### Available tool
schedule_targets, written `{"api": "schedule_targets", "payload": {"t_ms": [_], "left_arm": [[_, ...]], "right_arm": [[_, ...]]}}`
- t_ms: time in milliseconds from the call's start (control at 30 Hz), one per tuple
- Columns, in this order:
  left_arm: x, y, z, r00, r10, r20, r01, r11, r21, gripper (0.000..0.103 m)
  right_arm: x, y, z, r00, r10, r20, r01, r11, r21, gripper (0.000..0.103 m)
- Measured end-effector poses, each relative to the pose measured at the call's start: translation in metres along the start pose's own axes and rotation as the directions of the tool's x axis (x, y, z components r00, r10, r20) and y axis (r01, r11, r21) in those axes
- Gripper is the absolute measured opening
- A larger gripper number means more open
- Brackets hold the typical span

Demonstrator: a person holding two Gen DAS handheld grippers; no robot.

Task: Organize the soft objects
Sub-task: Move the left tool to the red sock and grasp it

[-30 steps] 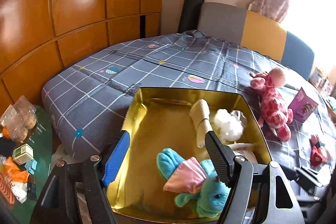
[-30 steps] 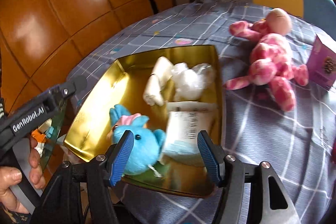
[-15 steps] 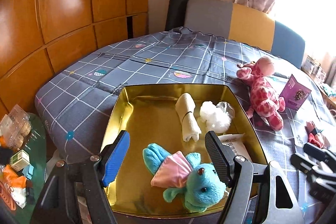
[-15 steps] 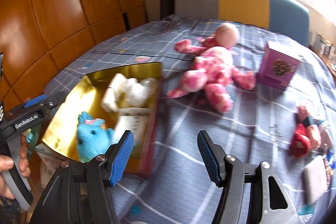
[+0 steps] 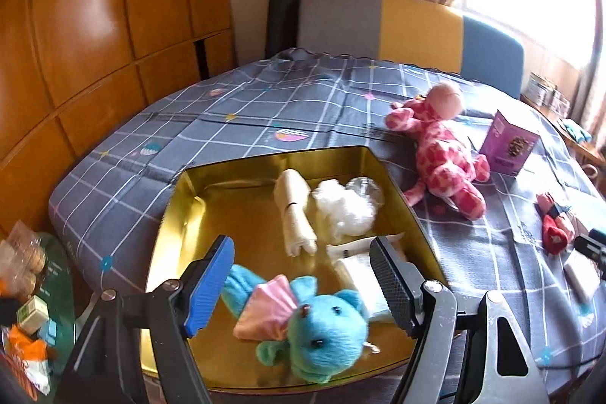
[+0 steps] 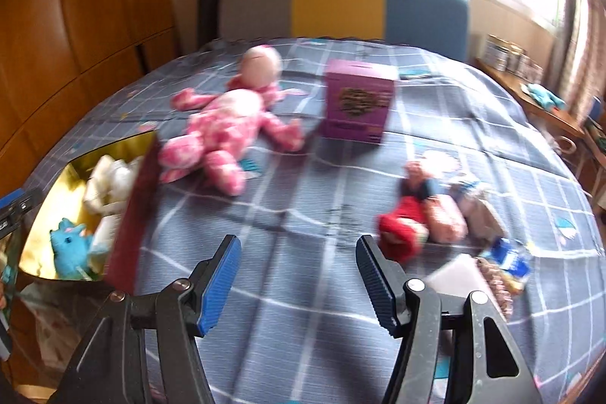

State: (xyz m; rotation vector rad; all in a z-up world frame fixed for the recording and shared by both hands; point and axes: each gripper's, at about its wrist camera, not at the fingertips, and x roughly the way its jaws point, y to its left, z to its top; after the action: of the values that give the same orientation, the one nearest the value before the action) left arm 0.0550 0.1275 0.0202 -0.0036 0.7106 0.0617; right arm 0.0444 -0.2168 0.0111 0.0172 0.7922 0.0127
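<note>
A gold tray (image 5: 178, 237) on the grey checked bed holds a blue plush toy (image 5: 322, 328), a rolled cream cloth (image 5: 295, 214), a white fluffy ball (image 5: 344, 211) and a white packet (image 5: 360, 275). My left gripper (image 5: 303, 279) is open and empty, just above the blue plush. My right gripper (image 6: 299, 275) is open and empty over bare bedcover. A pink spotted plush (image 6: 227, 131) lies beside the tray (image 6: 49, 195). A small red and pink soft toy (image 6: 409, 222) lies to the right of the right gripper.
A purple box (image 6: 356, 105) stands behind the pink plush. Small packets (image 6: 503, 260) and a white block (image 6: 454, 279) lie at the right. A padded headboard (image 6: 341, 2) is at the back, wooden panels (image 5: 94, 44) at the left. A side table with clutter (image 5: 26, 298) stands at the lower left.
My right gripper has swung right, away from the tray, and now faces the pink plush and the small red toy. My left gripper has drawn back a little over the tray.
</note>
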Motion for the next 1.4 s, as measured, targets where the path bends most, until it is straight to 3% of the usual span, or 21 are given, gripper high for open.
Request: {"api": "schedule_targets", "payload": {"t_ms": [467,767,867,967,1100,1400], "left_arm": [[0.001,-0.069,0.007,0.995,-0.098,-0.011,0.098,0.982,0.160,0.075],[0.016,-0.133,0.011,0.969,-0.228,-0.092,0.245,0.932,0.267,0.075],[0.020,-0.154,0.010,0.951,-0.279,-0.131,0.306,0.907,0.288,0.075],[0.026,-0.182,0.011,0.931,-0.325,-0.167,0.363,0.873,0.325,0.075],[0.036,-0.222,0.013,0.879,-0.409,-0.245,0.472,0.822,0.320,0.075],[0.066,-0.322,0.010,0.793,-0.481,-0.374,0.600,0.722,0.345,0.075]], "right_arm": [[-0.036,-0.094,0.002,0.983,-0.164,0.089,0.145,0.972,0.185,0.064],[-0.043,-0.159,-0.006,0.941,-0.336,0.040,0.297,0.877,0.379,0.064],[-0.041,-0.175,-0.011,0.927,-0.373,0.044,0.318,0.842,0.435,0.064],[-0.036,-0.184,-0.016,0.926,-0.372,0.060,0.302,0.828,0.472,0.064],[-0.040,-0.192,-0.019,0.925,-0.366,0.107,0.264,0.817,0.513,0.064],[-0.041,-0.201,-0.023,0.943,-0.307,0.129,0.184,0.802,0.569,0.064]]}}
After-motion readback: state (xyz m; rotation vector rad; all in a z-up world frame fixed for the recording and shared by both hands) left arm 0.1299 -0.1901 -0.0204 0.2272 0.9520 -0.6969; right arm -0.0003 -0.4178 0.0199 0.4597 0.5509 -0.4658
